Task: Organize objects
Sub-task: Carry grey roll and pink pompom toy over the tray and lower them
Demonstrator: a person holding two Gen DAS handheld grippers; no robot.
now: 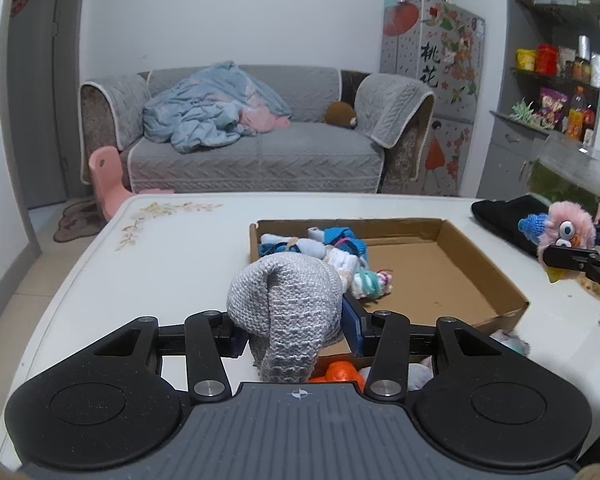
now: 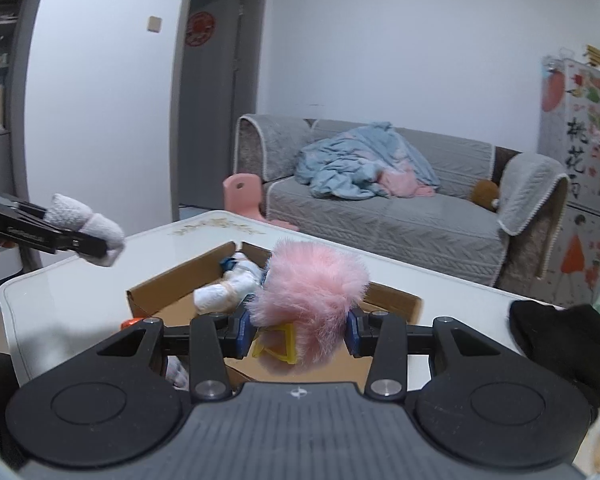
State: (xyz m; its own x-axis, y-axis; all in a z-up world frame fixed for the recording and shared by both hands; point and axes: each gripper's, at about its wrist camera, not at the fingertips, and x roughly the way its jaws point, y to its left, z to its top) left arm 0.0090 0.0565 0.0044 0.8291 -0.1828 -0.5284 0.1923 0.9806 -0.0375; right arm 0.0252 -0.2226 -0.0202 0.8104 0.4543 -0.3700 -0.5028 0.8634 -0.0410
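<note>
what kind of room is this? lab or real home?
Almost certainly a lived-in home living room: a grey covered sofa with a rumpled blue blanket, a decorated fridge, and pantry shelves. The work happens on a white table with a cardboard tray.

This is a living room in a home. A gray sofa [image 1: 236,136] stands by the wall with a blue blanket [image 1: 212,108] on it, a small pink chair [image 1: 108,180] beside it, and a flowery fridge [image 1: 432,80] next to it.
</note>
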